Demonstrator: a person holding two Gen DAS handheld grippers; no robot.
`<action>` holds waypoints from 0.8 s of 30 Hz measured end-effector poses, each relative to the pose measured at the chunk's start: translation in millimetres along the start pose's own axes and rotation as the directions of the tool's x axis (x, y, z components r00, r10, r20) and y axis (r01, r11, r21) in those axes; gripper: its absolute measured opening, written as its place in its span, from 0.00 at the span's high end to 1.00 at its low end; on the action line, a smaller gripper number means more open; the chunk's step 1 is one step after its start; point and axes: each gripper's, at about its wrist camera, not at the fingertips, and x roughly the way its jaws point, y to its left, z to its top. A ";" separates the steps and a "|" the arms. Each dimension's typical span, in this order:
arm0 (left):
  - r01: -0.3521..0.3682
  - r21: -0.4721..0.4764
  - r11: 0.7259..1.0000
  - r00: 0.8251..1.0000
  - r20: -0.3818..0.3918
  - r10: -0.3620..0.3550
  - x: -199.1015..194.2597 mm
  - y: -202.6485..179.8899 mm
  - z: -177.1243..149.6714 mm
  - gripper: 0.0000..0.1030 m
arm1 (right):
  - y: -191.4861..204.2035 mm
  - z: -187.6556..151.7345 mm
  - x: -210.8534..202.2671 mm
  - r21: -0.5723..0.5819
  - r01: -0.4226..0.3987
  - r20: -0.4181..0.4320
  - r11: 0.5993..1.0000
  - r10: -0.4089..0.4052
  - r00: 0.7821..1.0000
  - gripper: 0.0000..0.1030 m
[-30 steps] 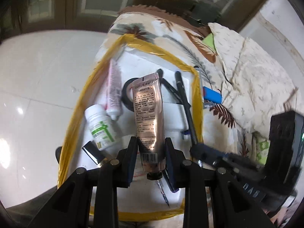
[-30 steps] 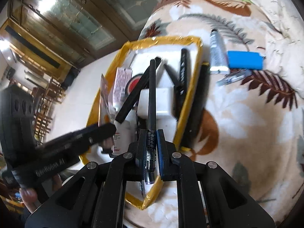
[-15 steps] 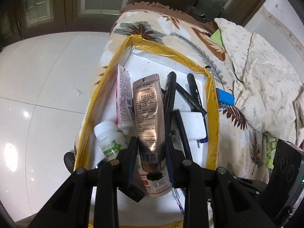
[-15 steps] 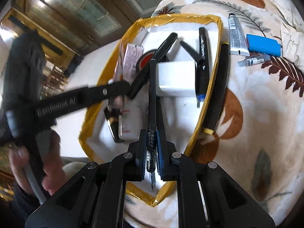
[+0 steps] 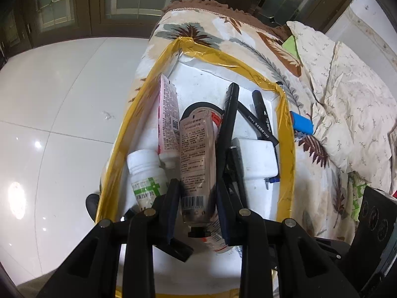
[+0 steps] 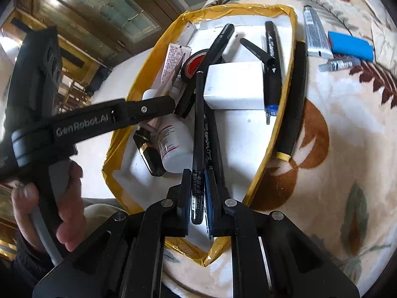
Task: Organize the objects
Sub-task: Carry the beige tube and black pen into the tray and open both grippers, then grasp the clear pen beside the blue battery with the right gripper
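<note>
1. The left gripper (image 5: 197, 198) is clamped on a rose-gold tube (image 5: 196, 164), held over the yellow-taped white box (image 5: 285, 149).
2. The right gripper (image 6: 198, 193) pinches a black pen (image 6: 198, 129) that points toward 12 o'clock over the same box.
3. In the box, a white bottle (image 5: 146, 176) lies at 9 o'clock of the tube, with a pink tube (image 5: 168, 119) at 11 o'clock.
4. A white block (image 6: 234, 85) sits at 1 o'clock of the pen.
5. Outside the box at 2 o'clock, a blue case (image 6: 351, 46) lies on the leaf-print blanket (image 6: 335, 149).

Yellow-taped white box (image 5: 285, 129), leaf-patterned cream blanket (image 6: 335, 129), blue lighter (image 6: 351, 46)
</note>
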 end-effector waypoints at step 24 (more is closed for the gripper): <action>0.141 0.157 0.978 0.985 0.078 -0.154 -6.6 -108.2 -40.0 0.50 | -114.0 42.7 -70.4 0.205 0.020 0.180 0.979 -0.057 0.982 0.70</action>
